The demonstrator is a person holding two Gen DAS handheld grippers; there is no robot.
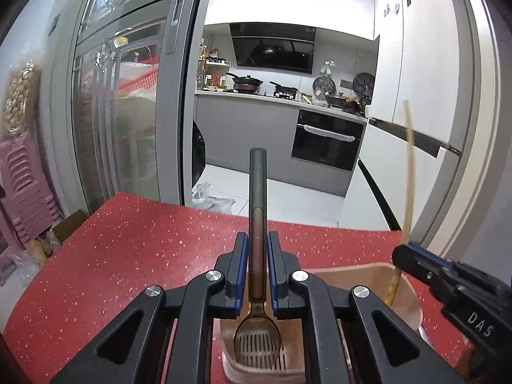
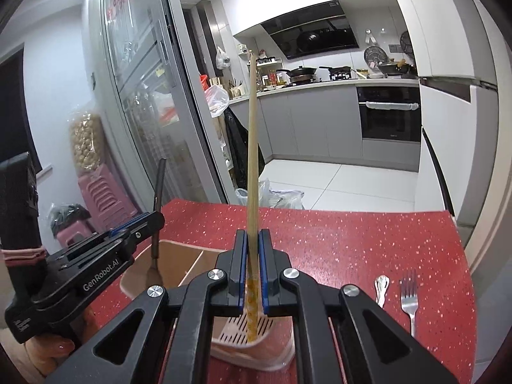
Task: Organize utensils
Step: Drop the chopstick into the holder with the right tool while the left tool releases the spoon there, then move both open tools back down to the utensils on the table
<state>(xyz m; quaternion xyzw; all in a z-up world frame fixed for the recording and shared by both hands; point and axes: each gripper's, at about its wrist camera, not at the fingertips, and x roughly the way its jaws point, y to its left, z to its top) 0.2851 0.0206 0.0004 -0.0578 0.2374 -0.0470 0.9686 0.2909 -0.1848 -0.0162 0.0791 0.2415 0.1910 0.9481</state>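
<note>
Red speckled stone covers the counter (image 1: 134, 240) in front of a white-and-grey kitchen, and on it stands a pinkish utensil holder (image 2: 179, 256) with a divider down the middle and a slotted floor. Over its left compartment the left tool (image 1: 258, 268) is closed on the dark metal spoon (image 1: 258, 198), blue pads pressed to both sides of the handle; the spoon stands upright, handle up, its bowl hanging just above the slotted floor inside the holder. From the right wrist view the same spoon shows beside the holder's near wall with the left tool clamped across its handle. Over the other compartment the right tool (image 2: 252, 265) is closed on a wooden chopstick (image 2: 252, 147), which stands nearly upright with its patterned yellow lower end reaching down to the slotted floor. In the left wrist view that chopstick rises as a pale blurred line at the right, with the right tool's black body below it at the holder's rim. To the right of the holder, well apart from it, a fork (image 2: 409, 297) lies flat on the counter with its tines pointing away, and just to its left lies a small silver spoon (image 2: 381, 288). Beyond the counter's far edge a plastic bag (image 2: 281, 196) sits on the pale tiled floor. Farther back are a built-in oven (image 2: 388, 115), pans on a hob, and a dark range hood (image 1: 273, 48); a stack of pink stools (image 2: 96, 192) stands at the left by a glass sliding door.
</note>
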